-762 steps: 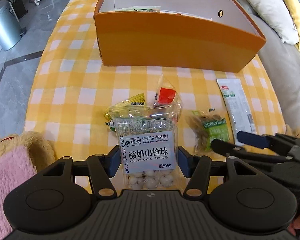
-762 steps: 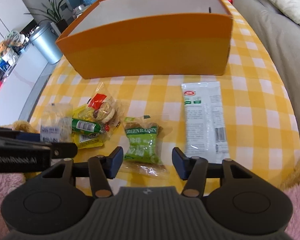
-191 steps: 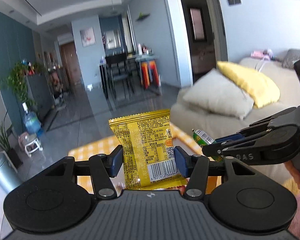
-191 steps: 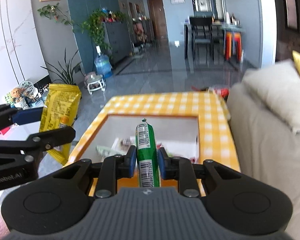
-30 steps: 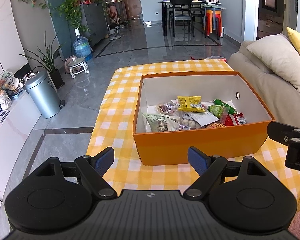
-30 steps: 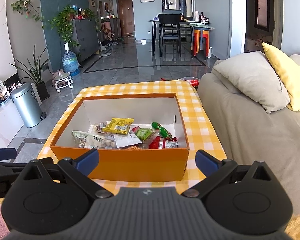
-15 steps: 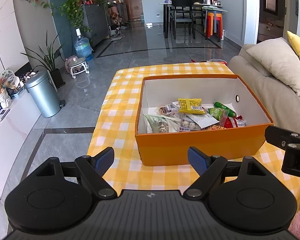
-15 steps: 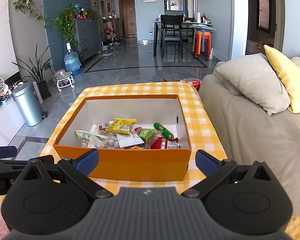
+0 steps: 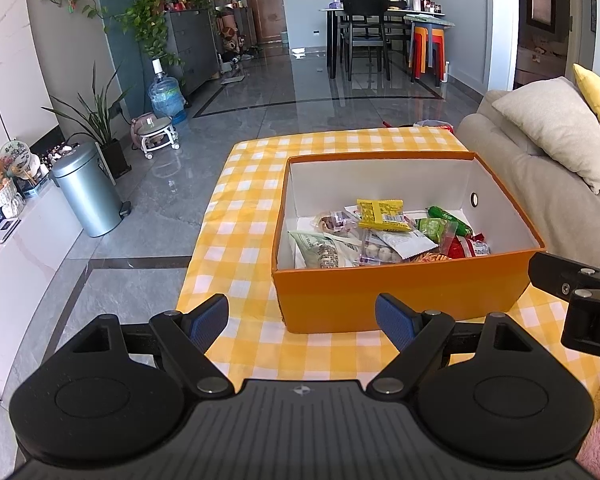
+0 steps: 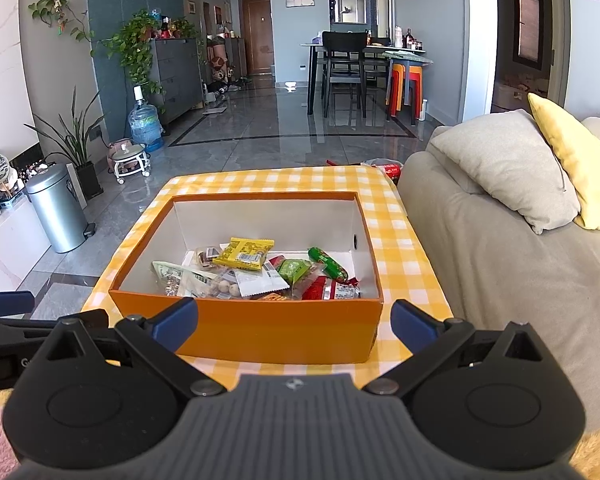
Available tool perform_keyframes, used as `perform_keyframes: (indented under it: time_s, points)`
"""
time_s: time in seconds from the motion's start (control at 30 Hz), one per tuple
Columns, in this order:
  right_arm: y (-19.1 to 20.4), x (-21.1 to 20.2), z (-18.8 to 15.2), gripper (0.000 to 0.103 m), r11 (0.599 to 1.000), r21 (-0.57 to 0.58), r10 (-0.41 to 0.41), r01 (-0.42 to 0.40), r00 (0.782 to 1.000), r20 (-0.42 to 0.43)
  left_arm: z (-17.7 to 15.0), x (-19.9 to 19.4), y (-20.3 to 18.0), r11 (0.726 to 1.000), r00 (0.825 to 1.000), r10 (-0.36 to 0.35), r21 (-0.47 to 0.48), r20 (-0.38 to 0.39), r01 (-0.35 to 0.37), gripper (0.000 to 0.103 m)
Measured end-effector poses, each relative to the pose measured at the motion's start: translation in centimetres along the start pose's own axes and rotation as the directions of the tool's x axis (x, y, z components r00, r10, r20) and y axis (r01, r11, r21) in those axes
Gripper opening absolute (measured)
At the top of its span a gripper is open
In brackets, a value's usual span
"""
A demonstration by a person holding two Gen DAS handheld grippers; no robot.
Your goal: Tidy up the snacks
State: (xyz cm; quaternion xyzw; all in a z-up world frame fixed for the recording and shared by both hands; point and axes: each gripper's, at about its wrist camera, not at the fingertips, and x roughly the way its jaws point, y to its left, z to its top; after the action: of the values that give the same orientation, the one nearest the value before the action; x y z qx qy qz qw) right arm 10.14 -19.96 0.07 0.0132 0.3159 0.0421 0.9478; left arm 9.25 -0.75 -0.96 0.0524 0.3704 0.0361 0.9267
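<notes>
Now both the left gripper point(image 9: 302, 318) and right gripper point(image 10: 294, 326) hang empty, fingers spread, near the box point(image 10: 260, 330); with the snacks point(image 10: 256, 270) inside, they should simply stay clear.

orange box point(image 9: 400, 296), yellow-and-white checked tablecloth point(image 9: 240, 216), yellow packet point(image 10: 244, 255), green sausage point(image 10: 327, 264)

This is a home, in a living room. There is a soft sofa point(image 10: 512, 264) with a grey pillow point(image 10: 504, 164) and a yellow pillow point(image 10: 572, 160), green plants point(image 10: 136, 44) by the wall, and a shiny grey floor point(image 10: 260, 136). Farther back stand a dining table point(image 10: 364, 50) with chairs point(image 10: 342, 64) and a brown door point(image 10: 258, 32).
</notes>
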Motion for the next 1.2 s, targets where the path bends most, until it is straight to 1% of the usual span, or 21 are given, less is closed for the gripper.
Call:
perform_keyframes:
  time_s: [1.2]
  points:
    - [0.14,-0.53,0.16,0.099,1.0,-0.018,0.007,-0.008,1.0,-0.006,0.61,-0.59,0.32,1.0,1.0,0.005,-0.009,0.003,-0.005,0.097]
